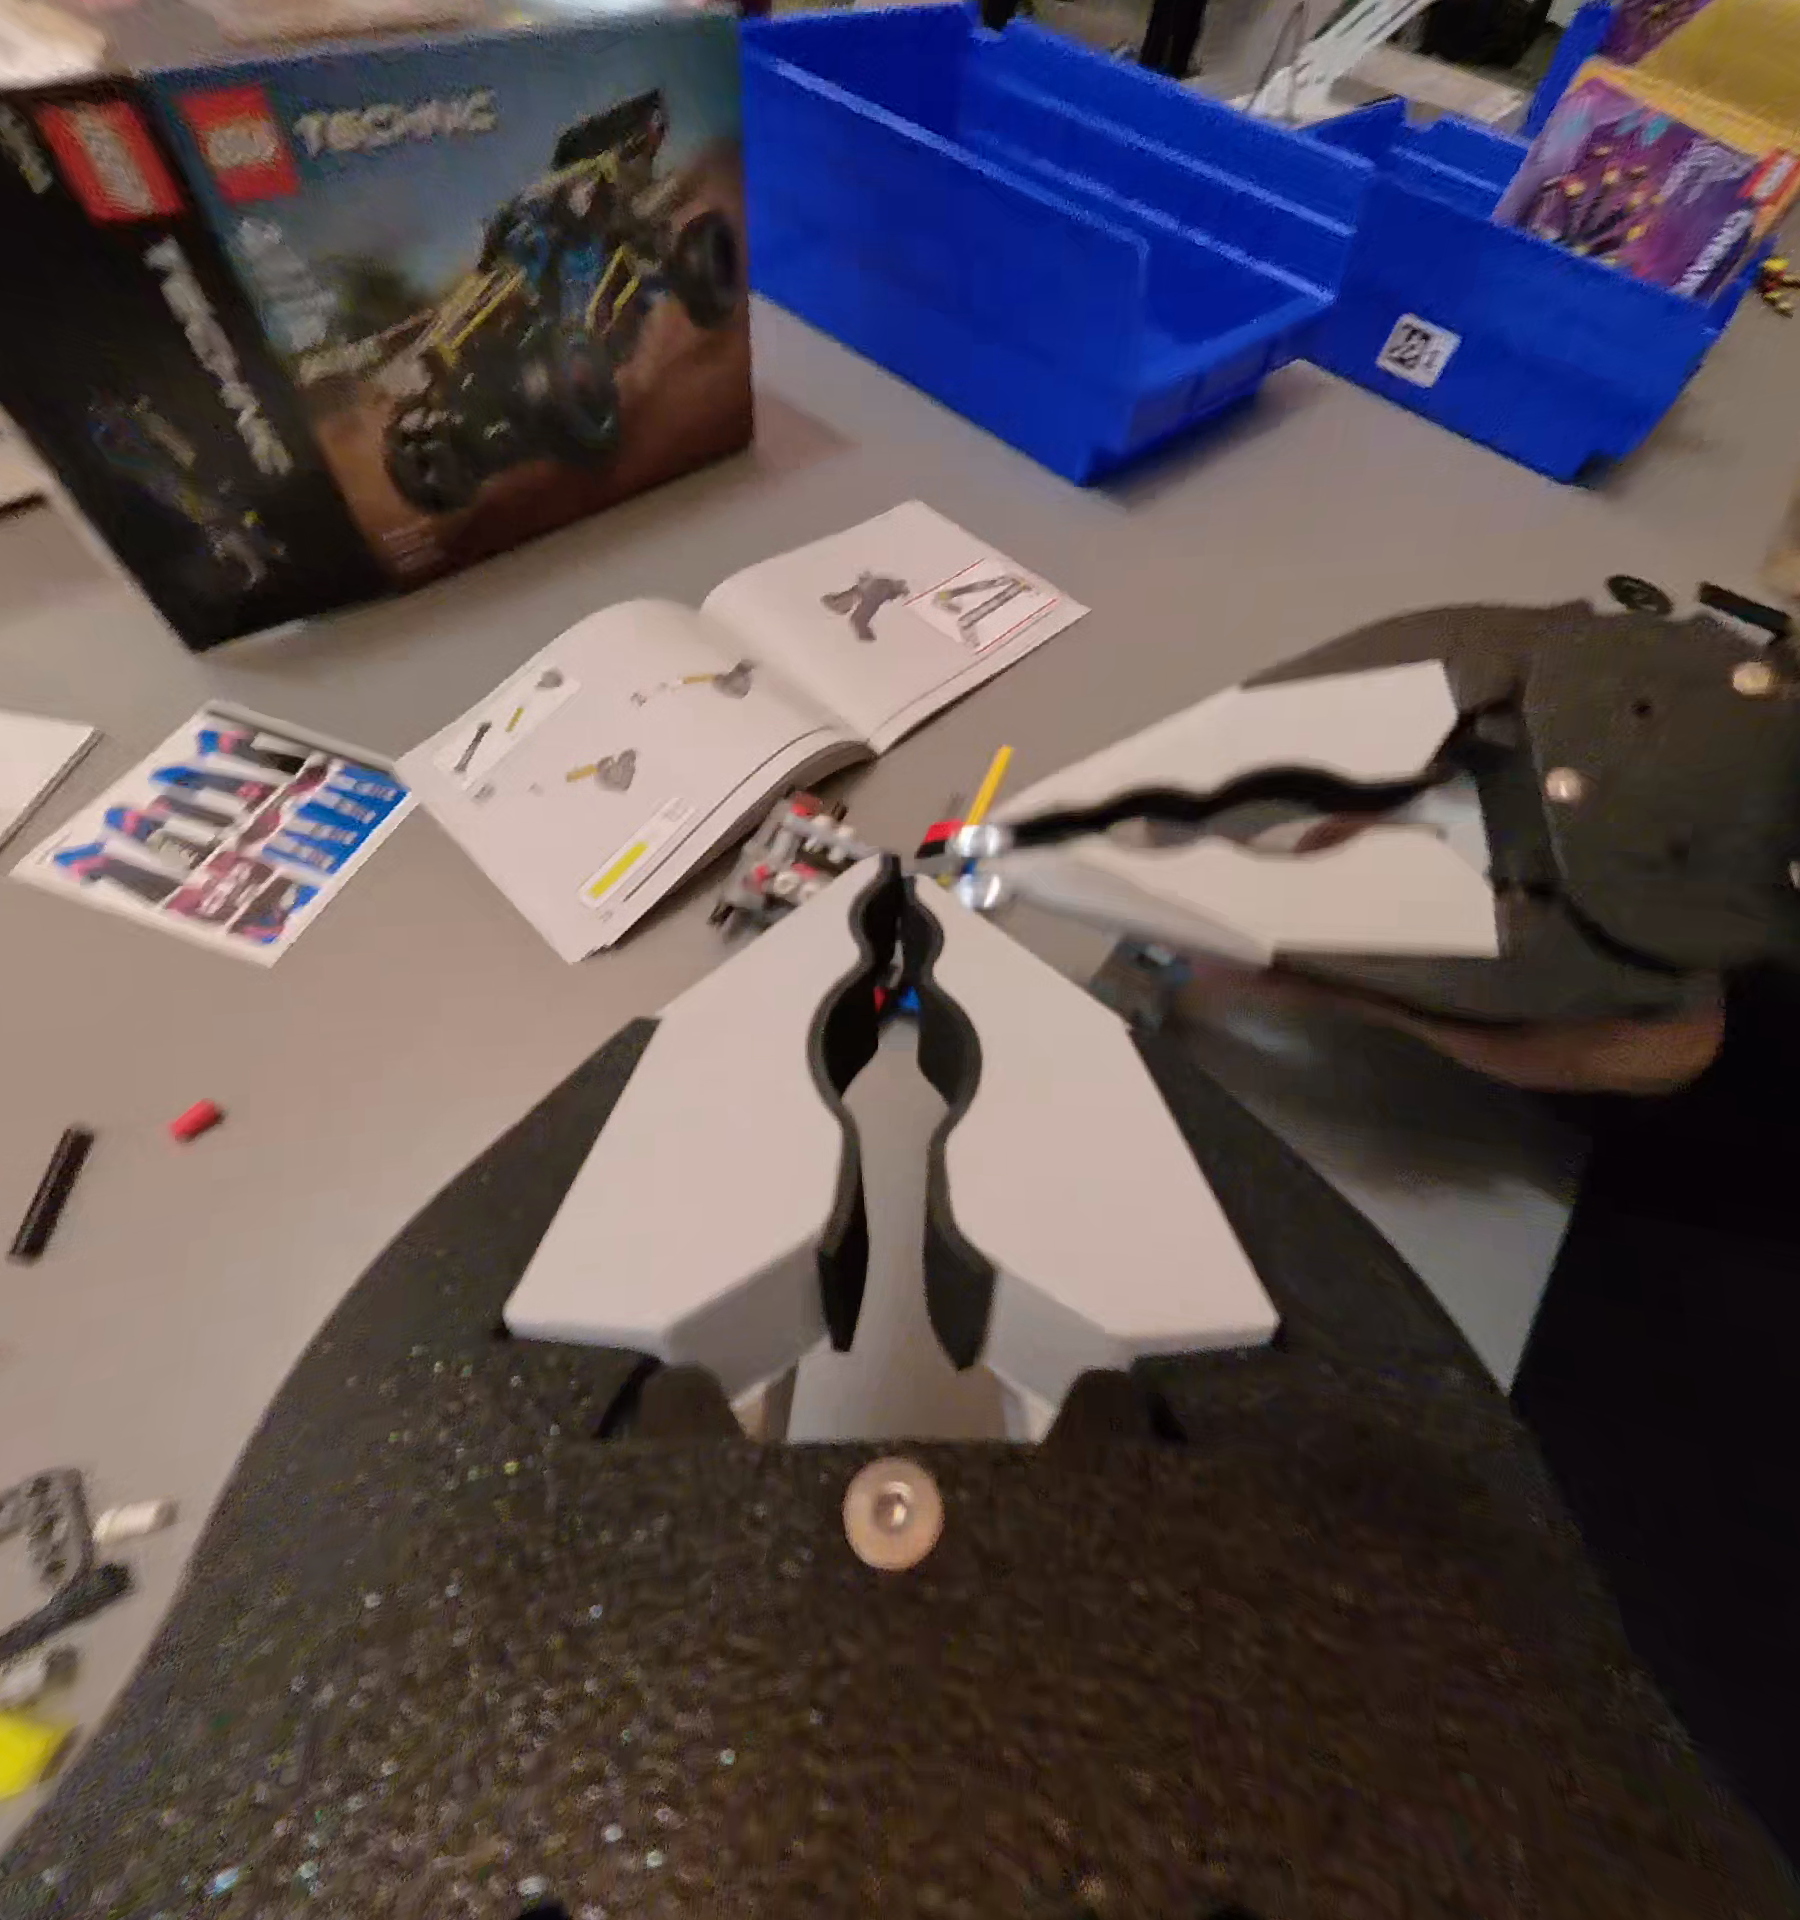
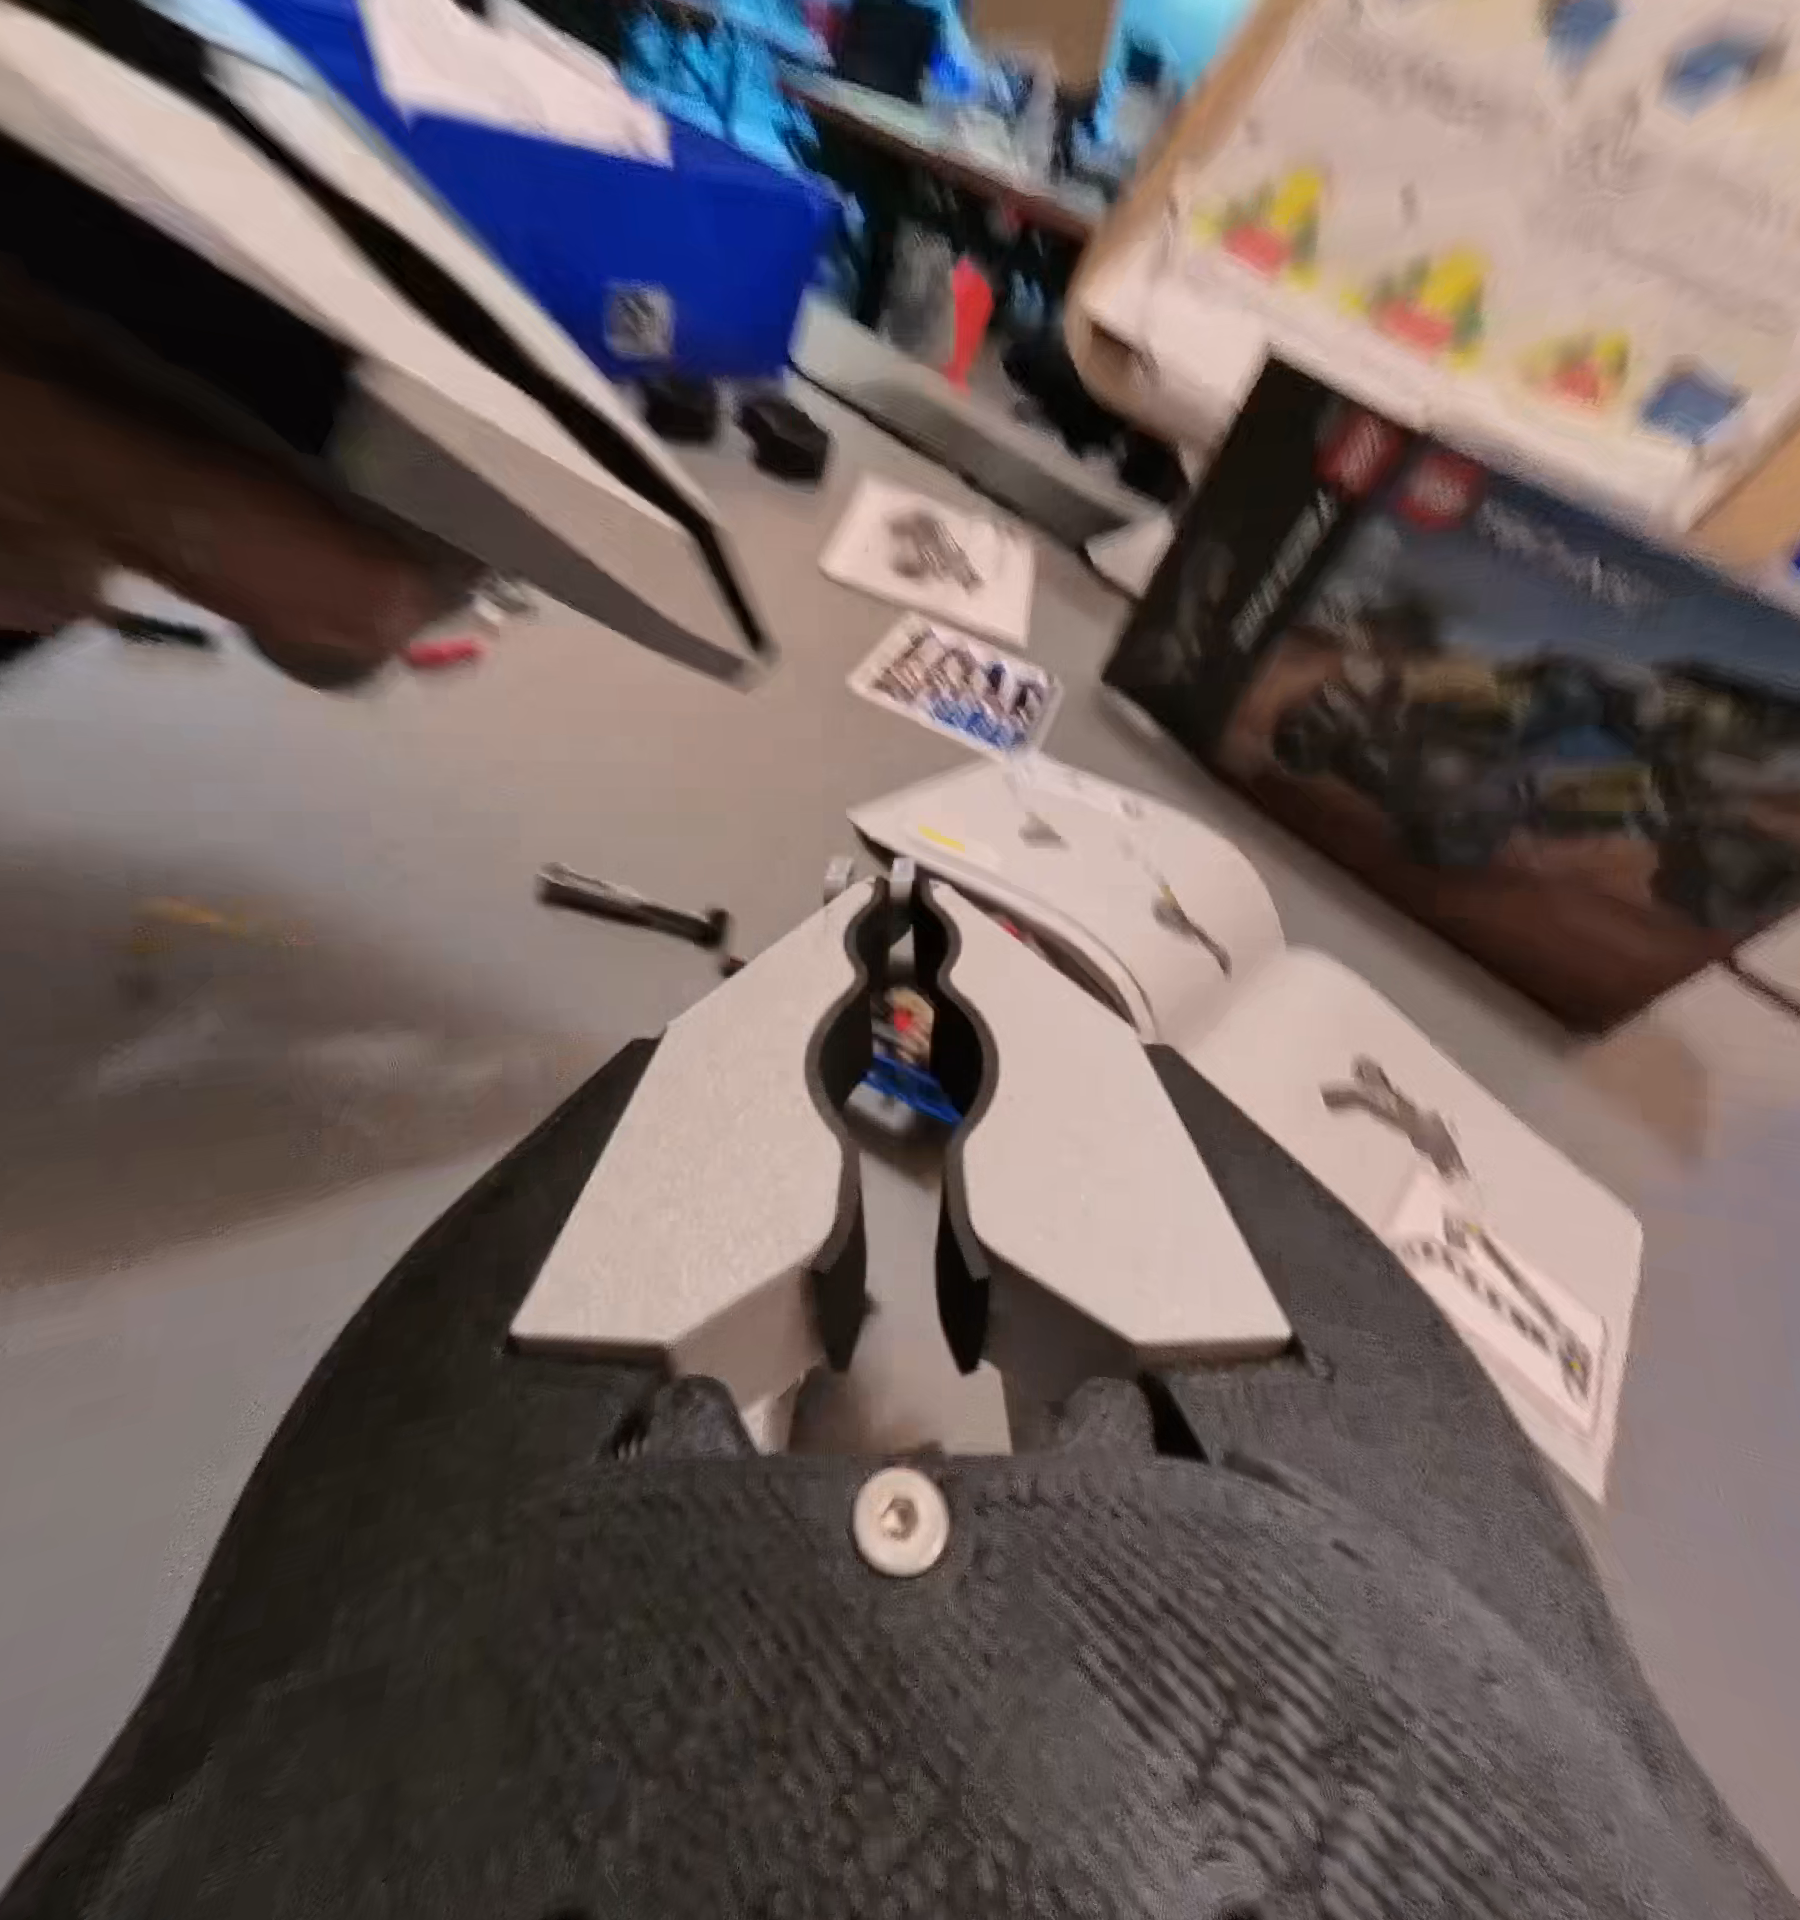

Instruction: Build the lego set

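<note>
My left gripper (image 1: pixel 888 871) is shut at the tips and held above the grey table (image 1: pixel 356 1091); I see nothing between its fingers. A small grey and red lego assembly (image 1: pixel 792 862) lies just beyond its tip, by the booklet. My right gripper (image 1: pixel 979 864) comes in from the right, tip to tip with the left. It is shut on a small grey piece (image 1: pixel 982 842) with a yellow axle (image 1: pixel 991 781) sticking up. In the right wrist view the right gripper (image 2: pixel 896 883) shows grey pins (image 2: pixel 840 871) at its tips. The left gripper (image 2: pixel 748 649) is at the upper left.
The open instruction booklet (image 1: pixel 667 727) and a sticker sheet (image 1: pixel 221 831) lie ahead, and the lego box (image 1: pixel 408 312) stands behind. Blue bins (image 1: pixel 1031 260) are at the back right. A black beam (image 1: pixel 49 1195), a red pin (image 1: pixel 195 1120) and grey parts (image 1: pixel 34 1538) lie at the left. A blue piece (image 2: pixel 901 1101) lies under the right gripper. Tip to tip, the grippers are about 4 centimetres apart. The red pin (image 1: pixel 195 1120) is about equally far from each gripper, around 20 centimetres.
</note>
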